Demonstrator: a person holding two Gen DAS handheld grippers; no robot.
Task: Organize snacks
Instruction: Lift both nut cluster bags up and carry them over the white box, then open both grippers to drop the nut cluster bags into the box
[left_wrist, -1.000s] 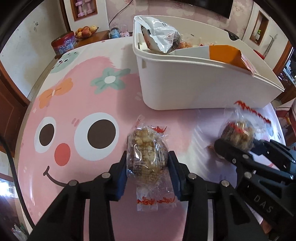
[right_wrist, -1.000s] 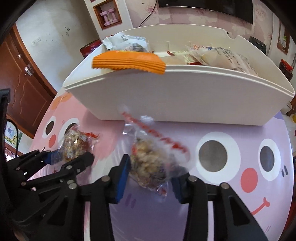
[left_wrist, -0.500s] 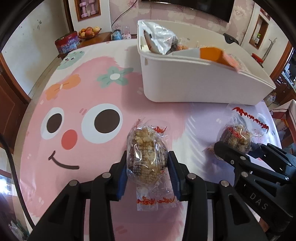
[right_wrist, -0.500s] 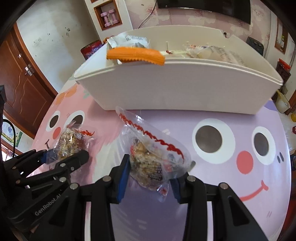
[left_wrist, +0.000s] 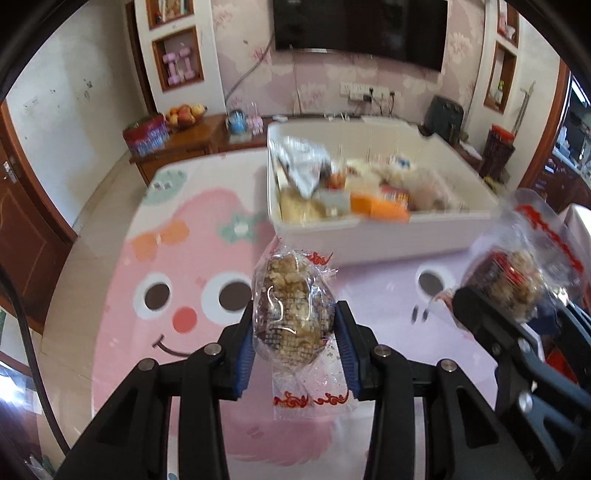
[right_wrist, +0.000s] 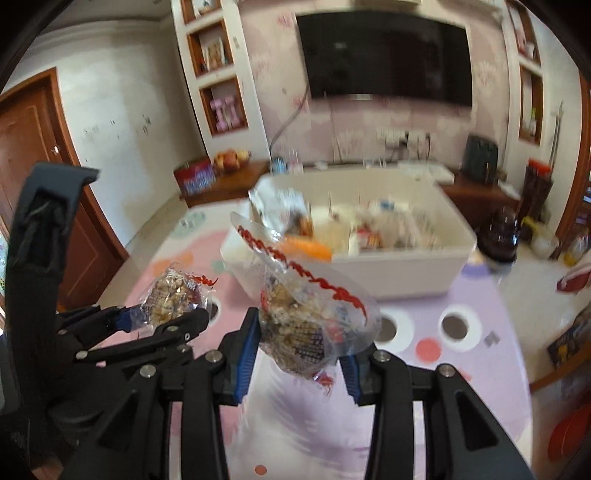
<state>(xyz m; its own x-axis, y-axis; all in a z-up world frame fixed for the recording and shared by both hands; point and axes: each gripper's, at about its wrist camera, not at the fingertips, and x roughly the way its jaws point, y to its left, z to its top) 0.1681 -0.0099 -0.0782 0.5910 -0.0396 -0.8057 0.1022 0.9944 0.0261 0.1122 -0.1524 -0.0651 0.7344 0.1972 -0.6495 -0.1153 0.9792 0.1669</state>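
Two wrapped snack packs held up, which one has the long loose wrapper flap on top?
The right hand-held gripper's pack: its red-edged flap stretches upward; the left pack is short-ended.

Bin (left_wrist: 388, 236) sits on the table (left_wrist: 122, 332), full of snacks (kinda jumbled). Sideboard (left_wrist: 192, 138) is behind it, fruit bowl (left_wrist: 183, 114) and tin (left_wrist: 146, 134) on top.

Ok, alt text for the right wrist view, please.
The right tool grips a clear-wrapped snack above the table. At left, the left tool grips another snack; a blurred white bin of snacks lies ahead.
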